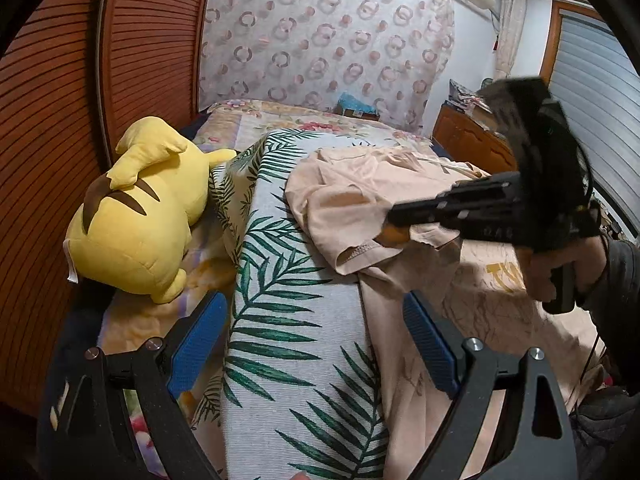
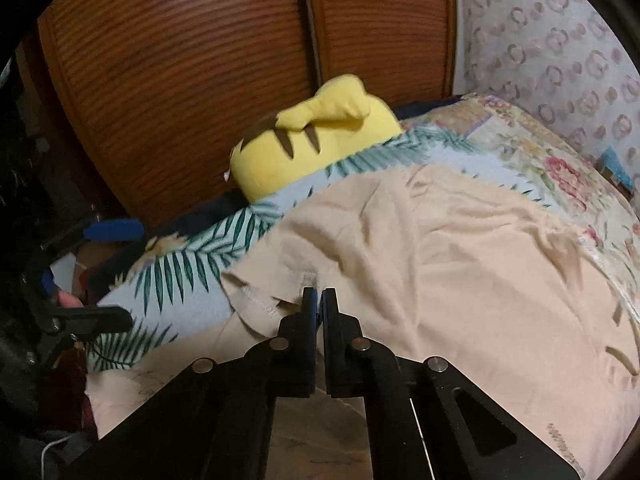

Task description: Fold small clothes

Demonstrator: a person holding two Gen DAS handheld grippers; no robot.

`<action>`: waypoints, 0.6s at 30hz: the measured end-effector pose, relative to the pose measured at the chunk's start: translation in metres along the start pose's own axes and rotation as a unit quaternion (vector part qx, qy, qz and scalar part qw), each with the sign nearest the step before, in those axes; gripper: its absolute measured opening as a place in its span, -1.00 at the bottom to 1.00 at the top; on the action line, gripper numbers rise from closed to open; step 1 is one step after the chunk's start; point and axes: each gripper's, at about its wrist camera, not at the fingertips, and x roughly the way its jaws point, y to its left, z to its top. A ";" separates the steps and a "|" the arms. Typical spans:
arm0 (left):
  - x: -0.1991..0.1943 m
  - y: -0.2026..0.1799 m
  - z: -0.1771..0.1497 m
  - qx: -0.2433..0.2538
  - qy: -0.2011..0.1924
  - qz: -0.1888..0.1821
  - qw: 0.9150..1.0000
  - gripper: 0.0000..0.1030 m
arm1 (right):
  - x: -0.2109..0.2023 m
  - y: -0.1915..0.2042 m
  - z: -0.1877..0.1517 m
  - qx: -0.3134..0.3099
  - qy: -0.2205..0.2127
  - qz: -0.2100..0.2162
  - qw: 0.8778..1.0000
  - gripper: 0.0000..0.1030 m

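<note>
Currently: peach garment (image 2: pixel 440 264) spread on leaf-print cover (image 1: pixel 280 320) over bed. Right gripper (image 2: pixel 319 300), fingers pinched on stitched hem; left gripper (image 1: pixel 316 340) wide, empty. Advice: carry hem across evenly, left pinning the fold line.

Peach shirt (image 2: pixel 440 248) soft matt cloth; plush toy (image 1: pixel 136 216) fuzzy; wardrobe doors (image 1: pixel 60 120) slatted glossy wood.

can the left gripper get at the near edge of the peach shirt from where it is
Probably yes. The left gripper is open over the leaf-print cloth, and the peach shirt lies beside its right finger with nothing between; the right gripper holds the sleeve farther off.
</note>
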 end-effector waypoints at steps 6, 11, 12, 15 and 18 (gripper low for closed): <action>0.004 -0.006 0.000 0.004 0.003 -0.006 1.000 0.75 | -0.036 -0.014 0.000 0.023 -0.050 -0.015 0.998 -0.96; 0.007 -0.013 0.001 0.011 0.006 -0.011 1.000 0.75 | -0.060 -0.036 -0.004 0.044 -0.072 -0.051 0.995 -0.96; 0.007 -0.015 0.001 0.011 0.006 -0.012 1.000 0.75 | -0.062 -0.043 -0.005 0.050 -0.074 -0.064 0.994 -0.96; 0.008 -0.018 0.001 0.012 0.007 -0.016 1.000 0.75 | -0.069 -0.063 -0.011 0.070 -0.073 -0.099 0.990 -0.96; 0.009 -0.022 0.001 0.016 0.009 -0.019 1.000 0.75 | -0.062 -0.075 -0.016 0.080 -0.065 -0.141 0.985 -0.96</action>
